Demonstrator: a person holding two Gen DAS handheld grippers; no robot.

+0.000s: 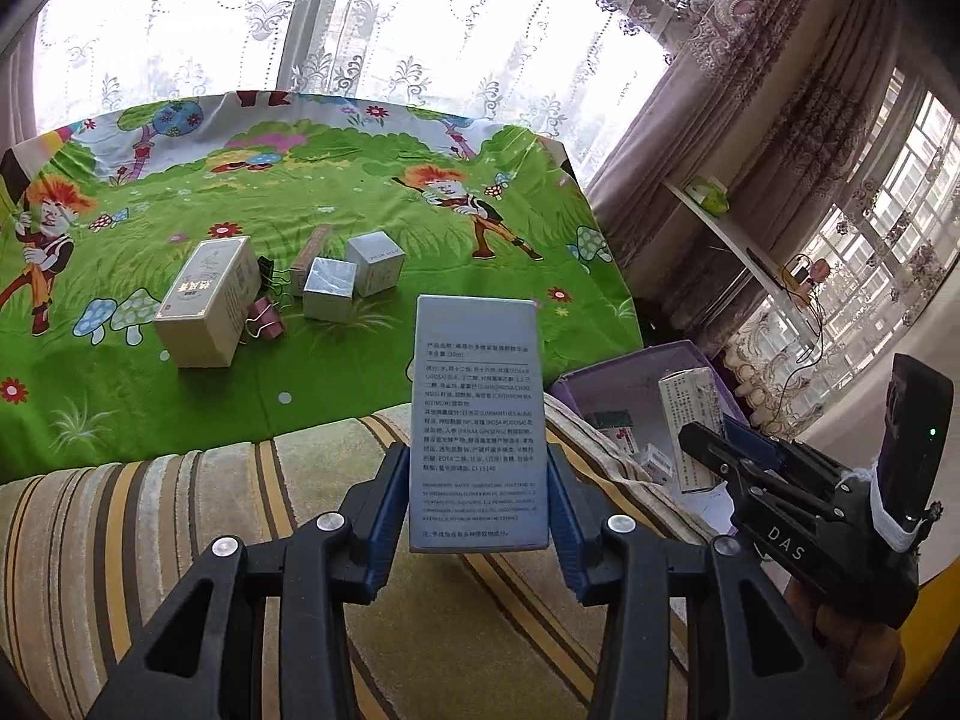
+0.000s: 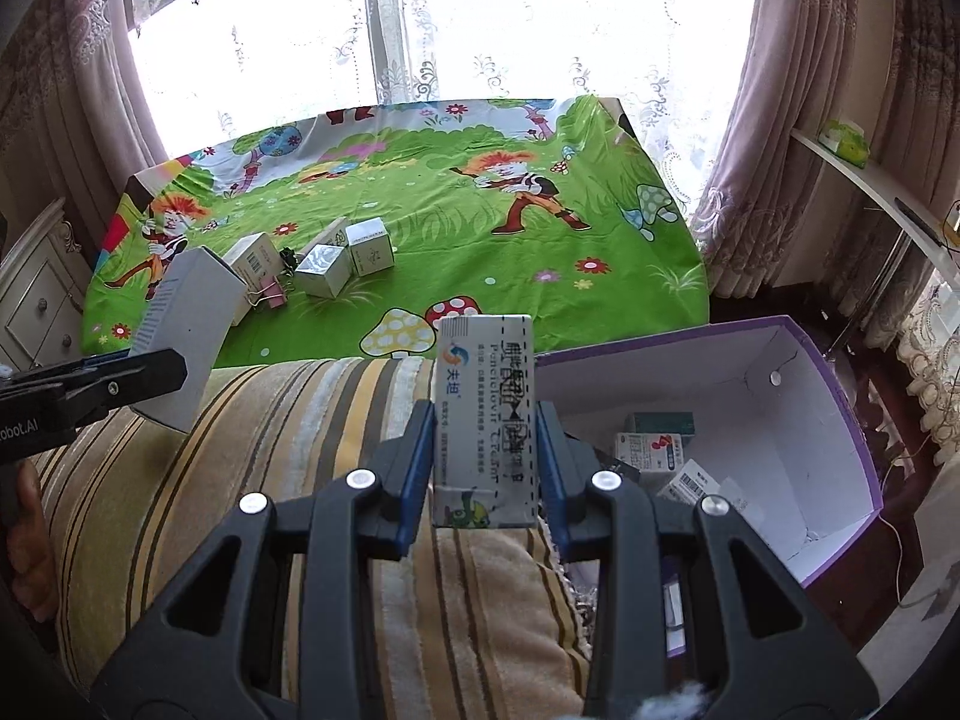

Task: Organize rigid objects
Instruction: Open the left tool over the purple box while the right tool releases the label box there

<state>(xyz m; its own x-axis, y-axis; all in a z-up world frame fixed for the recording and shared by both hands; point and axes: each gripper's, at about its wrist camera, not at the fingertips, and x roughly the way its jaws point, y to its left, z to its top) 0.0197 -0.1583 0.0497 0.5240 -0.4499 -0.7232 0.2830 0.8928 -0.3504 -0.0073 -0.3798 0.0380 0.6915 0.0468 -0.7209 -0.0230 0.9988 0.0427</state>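
My left gripper [image 1: 478,480] is shut on a tall grey-blue carton [image 1: 478,414] with printed text, held upright over the striped cushion [image 1: 180,516]. That carton [image 2: 186,339] also shows at the left of the right wrist view, in the left gripper [image 2: 129,381]. My right gripper [image 2: 485,450] is shut on a white cream carton [image 2: 485,414] with blue print, just left of the purple box [image 2: 840,420]. In the left wrist view the right gripper [image 1: 714,447] holds this carton [image 1: 693,426] over the purple box [image 1: 630,363]. On the green cloth [image 1: 360,210] lie a beige box [image 1: 207,300], two silver cubes [image 1: 327,297] and binder clips [image 1: 264,315].
Several small cartons [image 2: 651,450] lie inside the purple box. A striped cushion [image 2: 300,420] spans the foreground. Curtains [image 2: 798,120] and a window stand behind the table; a white shelf [image 2: 864,186] runs along the right, a drawer cabinet [image 2: 36,300] stands at the left.
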